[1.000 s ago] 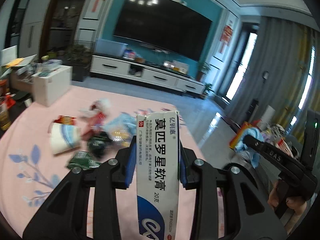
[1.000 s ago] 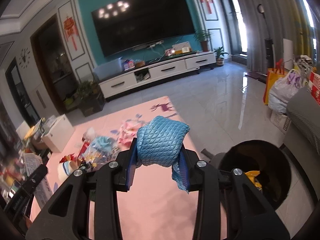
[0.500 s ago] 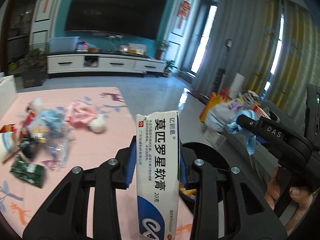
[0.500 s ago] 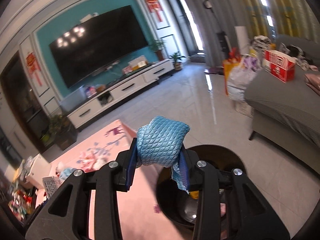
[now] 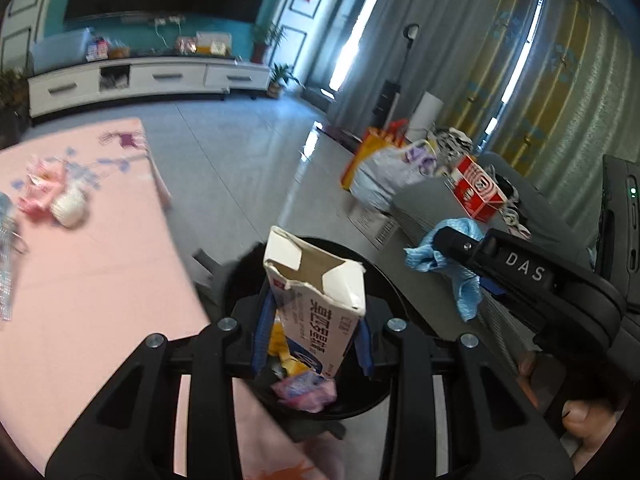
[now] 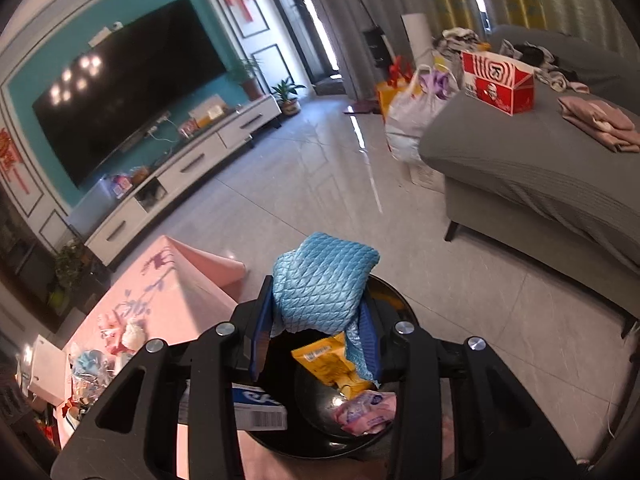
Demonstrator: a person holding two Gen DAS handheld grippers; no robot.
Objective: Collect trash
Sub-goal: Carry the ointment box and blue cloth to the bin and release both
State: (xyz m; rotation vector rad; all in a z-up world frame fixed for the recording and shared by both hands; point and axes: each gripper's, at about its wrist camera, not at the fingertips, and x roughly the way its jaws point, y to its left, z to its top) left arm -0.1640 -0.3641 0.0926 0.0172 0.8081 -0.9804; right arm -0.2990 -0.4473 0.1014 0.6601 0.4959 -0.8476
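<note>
My left gripper (image 5: 314,336) is shut on a white medicine carton (image 5: 320,300), which leans with its torn open end up, over the black bin (image 5: 384,280). A yellow wrapper (image 5: 280,344) and a pink wrapper (image 5: 304,390) lie in the bin. My right gripper (image 6: 316,332) is shut on a crumpled blue cloth (image 6: 320,284) above the same bin (image 6: 390,300). In the right wrist view the carton's barcode end (image 6: 256,410) pokes over the bin's left side. The left wrist view shows the right gripper (image 5: 440,240) with the cloth (image 5: 464,276) at the right.
The pink tablecloth (image 5: 80,280) lies left of the bin and bears pink wrappers (image 5: 40,192) and a white ball (image 5: 70,208). A grey sofa (image 6: 540,184) with a red-and-white box (image 6: 498,80) stands right, and a white plastic bag (image 6: 416,112) sits beside it. Tiled floor (image 6: 320,184) lies beyond.
Both grippers have swung right from over the table to above the bin and dipped towards it. The carton has tipped over in the left gripper's hold.
</note>
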